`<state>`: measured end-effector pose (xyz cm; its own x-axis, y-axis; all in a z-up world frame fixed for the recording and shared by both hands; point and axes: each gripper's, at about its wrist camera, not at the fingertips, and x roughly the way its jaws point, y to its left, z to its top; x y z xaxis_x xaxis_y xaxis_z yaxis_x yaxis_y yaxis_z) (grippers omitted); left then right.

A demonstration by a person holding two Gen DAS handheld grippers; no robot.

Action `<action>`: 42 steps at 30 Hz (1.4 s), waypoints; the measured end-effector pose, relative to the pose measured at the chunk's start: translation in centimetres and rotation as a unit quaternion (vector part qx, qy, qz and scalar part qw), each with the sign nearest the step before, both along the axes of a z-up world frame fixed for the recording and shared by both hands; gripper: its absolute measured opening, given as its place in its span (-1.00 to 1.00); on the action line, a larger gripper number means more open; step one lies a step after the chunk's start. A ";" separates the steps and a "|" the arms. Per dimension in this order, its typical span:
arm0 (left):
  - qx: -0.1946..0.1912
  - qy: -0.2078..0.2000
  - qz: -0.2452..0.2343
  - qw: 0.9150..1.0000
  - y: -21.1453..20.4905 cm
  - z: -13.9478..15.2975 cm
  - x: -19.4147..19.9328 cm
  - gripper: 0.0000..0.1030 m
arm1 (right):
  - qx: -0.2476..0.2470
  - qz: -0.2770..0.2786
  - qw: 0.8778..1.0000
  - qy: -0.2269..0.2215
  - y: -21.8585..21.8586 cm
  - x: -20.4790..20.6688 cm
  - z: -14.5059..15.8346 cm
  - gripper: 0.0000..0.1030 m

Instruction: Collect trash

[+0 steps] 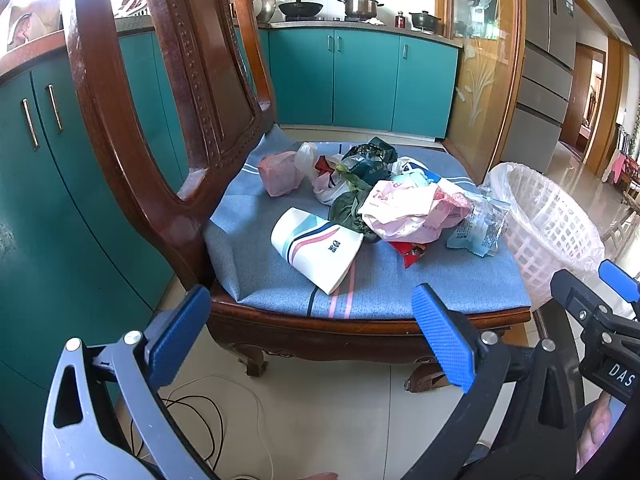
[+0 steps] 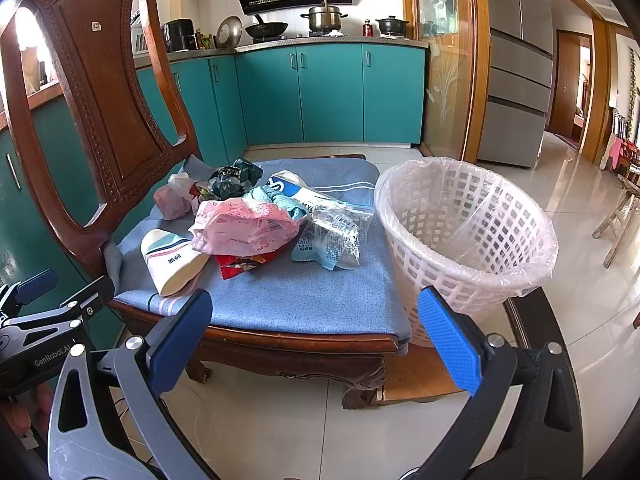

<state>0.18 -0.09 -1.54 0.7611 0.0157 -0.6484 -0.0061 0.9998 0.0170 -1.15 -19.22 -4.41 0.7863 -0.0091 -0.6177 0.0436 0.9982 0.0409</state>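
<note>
- While held short of the chair point(image 2: 280, 340), both tools empty: left gripper point(image 1: 312, 328) spread wide, right gripper point(image 2: 316, 332) spread wide, nothing between the blue pads of either.
- Nearest on the chair's blue cushion point(image 2: 300, 292): paper cup point(image 2: 172, 256) on its side at the front left, mouth toward the front edge, beside the pile and apparently touching it.
- Just behind the cup: pink wrapper point(image 2: 244, 224) heaped over a red packet point(image 2: 240, 266); clear printed packet point(image 2: 332, 236) at the right of the heap, closest to the basket side of the chair.
- Farther back on the cushion: dark green foil bag point(image 2: 232, 182), white plastic bag point(image 1: 316, 176) and a pink bag point(image 1: 280, 172) near the chair's backrest.
- Off the chair's right edge: white lattice wastebasket point(image 2: 468, 232) with a clear liner, standing on the floor, apparently holding only a clear plastic piece.
- Collection seemingly at its start, all visible trash on the chair.
- Likely hazards: overlapping wrappers dragged along by a pinch on one piece and spilled over the chair's edge; cup rolled off the front by a glancing finger; thin film slipping free short of the basket; light basket nudged or its loose liner snagged during a drop.
</note>
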 end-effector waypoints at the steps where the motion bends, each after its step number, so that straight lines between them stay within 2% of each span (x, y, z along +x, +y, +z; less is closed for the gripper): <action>1: 0.000 0.000 0.000 1.000 0.0 0.0 0.0 0.95 | 0.000 0.000 1.000 0.000 0.0 0.0 0.0 0.95; 28: 0.010 0.002 -0.002 1.000 -0.3 -0.2 0.1 0.95 | 0.000 -0.001 1.000 -0.001 -0.1 0.0 -0.1 0.95; 35: 0.053 -0.020 0.027 0.998 -0.8 0.0 -0.3 0.95 | 0.000 -0.003 1.000 -0.005 -0.4 -0.1 0.0 0.95; 38: 0.033 0.003 0.012 0.999 -0.1 -0.3 0.0 0.95 | 0.002 -0.005 1.000 -0.008 -0.7 -0.2 0.0 0.95; 42: -0.032 0.000 -0.001 0.999 1.7 -0.1 -0.4 0.95 | 0.002 -0.006 1.000 -0.011 -0.7 -0.3 0.1 0.95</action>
<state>-0.26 1.62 -1.62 0.7607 -0.0287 -0.6485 -0.0032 0.9988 -0.0479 -1.42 -19.88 -4.29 0.7992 -0.0163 -0.6008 0.0552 0.9974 0.0463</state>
